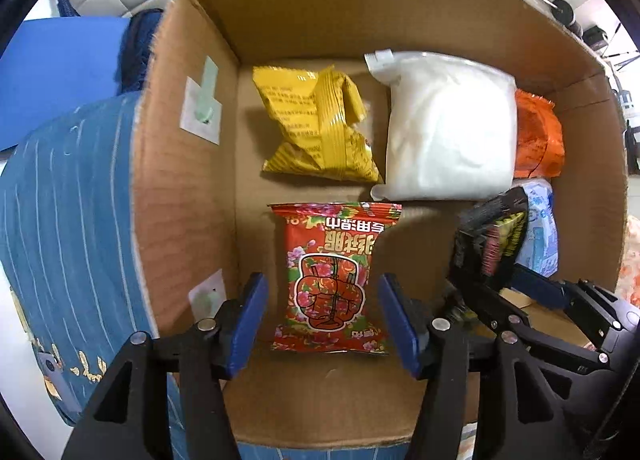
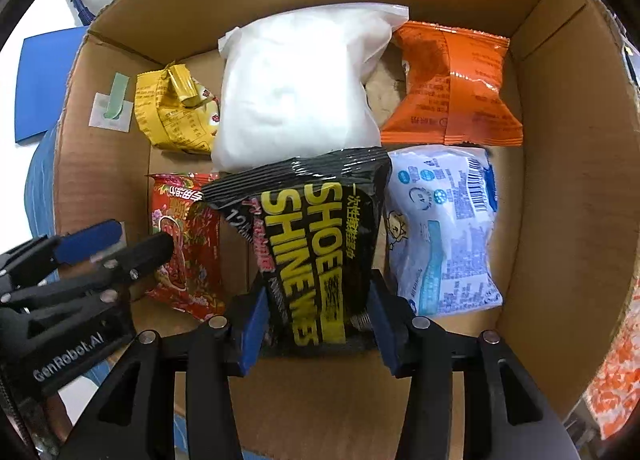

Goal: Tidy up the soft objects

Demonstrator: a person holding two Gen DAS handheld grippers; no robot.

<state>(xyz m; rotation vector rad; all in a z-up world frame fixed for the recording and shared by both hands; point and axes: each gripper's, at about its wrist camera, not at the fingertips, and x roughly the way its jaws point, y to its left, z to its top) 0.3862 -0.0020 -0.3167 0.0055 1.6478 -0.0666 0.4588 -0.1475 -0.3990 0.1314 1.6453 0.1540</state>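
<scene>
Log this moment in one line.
left gripper: open over red packet | right gripper: holding black wipes pack | cardboard box

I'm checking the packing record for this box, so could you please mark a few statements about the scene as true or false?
1. The red floral packet lies on the floor of the cardboard box, between the open fingers of the left gripper. True.
2. The right gripper is empty. False: the black shoe-shine wipes pack sits between its pads.
3. The white bag lies between the yellow packet and the orange packet. True.
4. The blue-and-white wipes pack lies outside the box. False: it lies inside, below the orange packet in the right wrist view.
</scene>
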